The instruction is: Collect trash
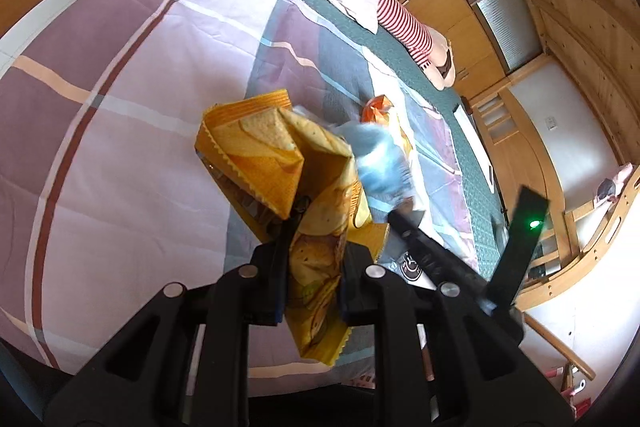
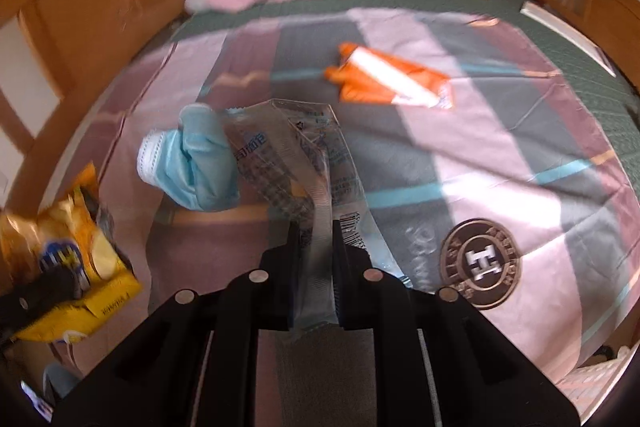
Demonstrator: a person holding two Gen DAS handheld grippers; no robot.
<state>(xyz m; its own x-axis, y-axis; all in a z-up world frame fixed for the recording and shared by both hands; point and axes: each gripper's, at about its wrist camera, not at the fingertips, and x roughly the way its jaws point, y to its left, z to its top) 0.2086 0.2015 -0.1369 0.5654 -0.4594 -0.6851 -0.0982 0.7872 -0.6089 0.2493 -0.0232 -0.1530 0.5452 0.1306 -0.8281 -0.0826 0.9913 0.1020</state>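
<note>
Pointing away from right gripper (image 2: 313, 227), lengthwise: clear wrapper (image 2: 296, 163).

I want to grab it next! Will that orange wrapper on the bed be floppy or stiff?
Probably floppy: the orange wrapper looks like thin crinkled film lying flat on the bedspread. Likely very light, since it seems empty. Its shiny surface may be slippery.

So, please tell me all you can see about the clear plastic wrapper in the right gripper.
The clear plastic wrapper is thin, see-through film, crumpled, with blue print and a barcode near its lower end. The right gripper is shut on that end, so the wrapper stands up from the jaws above the bed cover. A blue face mask hangs at its left side, seemingly attached or touching.
</note>
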